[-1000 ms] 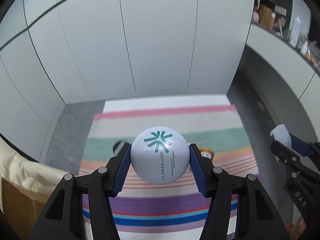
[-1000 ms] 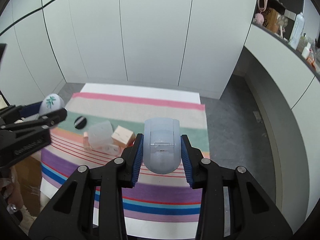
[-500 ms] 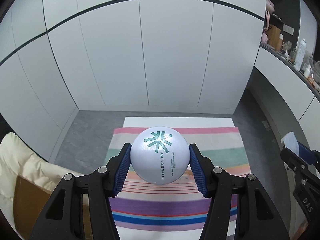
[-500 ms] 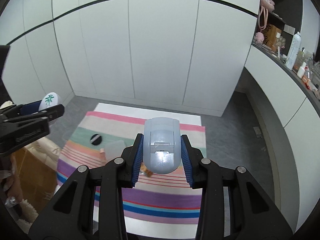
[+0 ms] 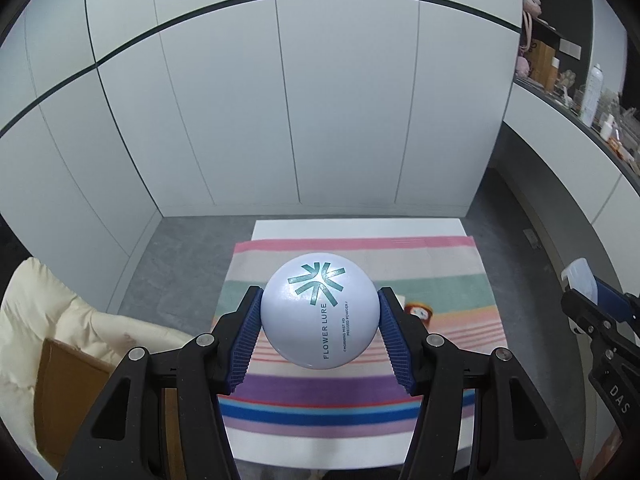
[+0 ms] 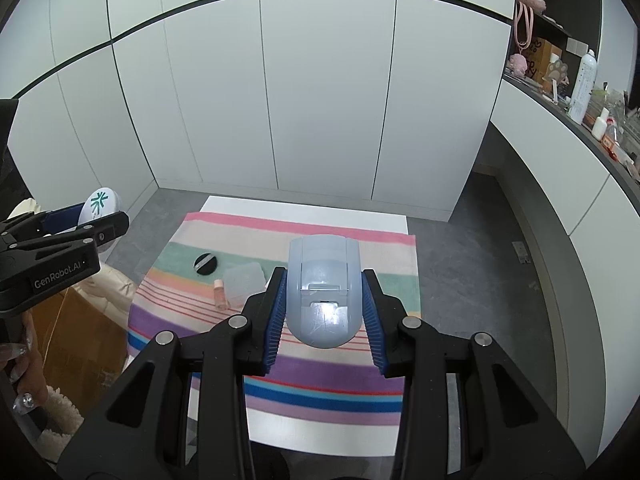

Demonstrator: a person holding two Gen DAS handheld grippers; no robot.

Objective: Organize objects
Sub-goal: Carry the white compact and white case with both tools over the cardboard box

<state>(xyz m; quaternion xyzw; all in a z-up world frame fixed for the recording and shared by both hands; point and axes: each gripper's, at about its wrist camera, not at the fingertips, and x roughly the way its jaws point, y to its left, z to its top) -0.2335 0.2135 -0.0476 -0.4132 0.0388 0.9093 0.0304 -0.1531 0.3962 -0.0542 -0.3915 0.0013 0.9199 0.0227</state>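
White cabinet wall [image 6: 320, 100] at rear, grey floor below. Low desk [image 6: 304, 210] w/ striped cloth [image 6: 276, 360] sits centre, well under both claws.

Cardboard box [image 5: 68, 392] w/ cream padding [image 5: 60, 320] stands at the desk's left edge, on the left claw's side; judged the probable drop point, not confirmed.

Left claw [image 5: 320, 320]: narrow, clamped on white round compact [image 5: 320, 316], "FLOWER LURE" print facing the camera. Held high above the cloth, approx. over its centre line.

Right claw [image 6: 323, 304]: narrow, clamped on pale blue plastic case [image 6: 322, 292], long axis running away from the claw, rounded end nearest the camera. Also held high over the cloth.

Key relation: box lies left of both claws; left claw is nearer, so compact should go first. Right claw must cross the left claw's path, collision risk.

Remaining on cloth, left-centre: clear plastic container [image 6: 244, 282], touching or just beside small pink bottle [image 6: 220, 294]; black round lid [image 6: 206, 264] near, apart. None obstructs at present height.
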